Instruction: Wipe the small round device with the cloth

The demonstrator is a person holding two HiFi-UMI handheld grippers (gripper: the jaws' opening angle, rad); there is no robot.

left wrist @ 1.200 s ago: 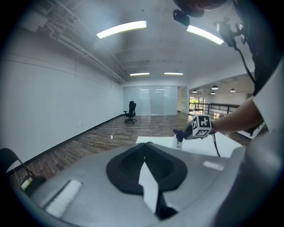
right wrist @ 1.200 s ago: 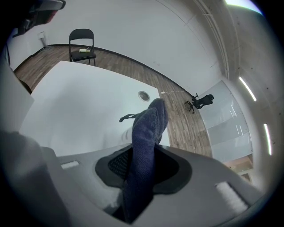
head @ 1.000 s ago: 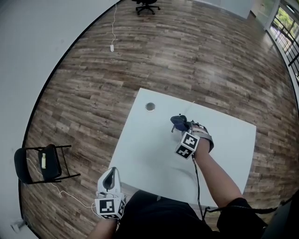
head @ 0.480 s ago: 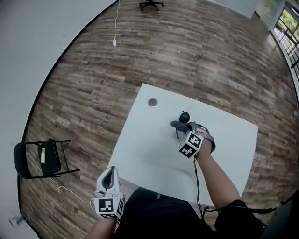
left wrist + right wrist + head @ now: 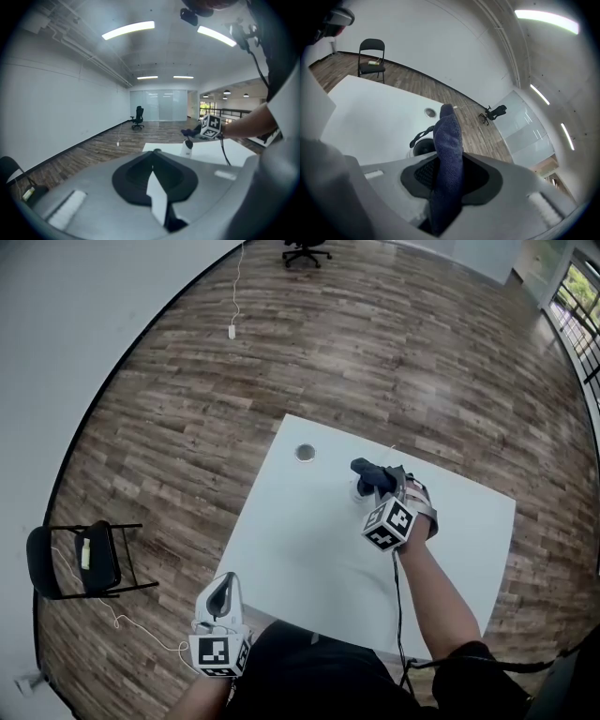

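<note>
Your right gripper point(image 5: 382, 484), clamped on a dark blue cloth point(image 5: 367, 471), hangs over the small round device point(image 5: 360, 490), which stands at 12 o'clock from the middle of the white table point(image 5: 300, 549). Your left gripper point(image 5: 222, 589) waits off the table's edge at 7 o'clock. A round hole point(image 5: 305, 453) lies at the device's 10 o'clock. A folding chair point(image 5: 84, 559) stands on the wood floor point(image 5: 187, 409) at 9 o'clock.

In the left gripper view, its jaws are together on nothing. The device, white with a dark top, shows at 1 o'clock with the cloth just above it.

In the right gripper view, the cloth fills the jaws and the device sits just beyond at 10 o'clock.

The wipe looks to be in hand, though contact can't be told. Next you will likely need to lower the cloth onto the top and rub across.
</note>
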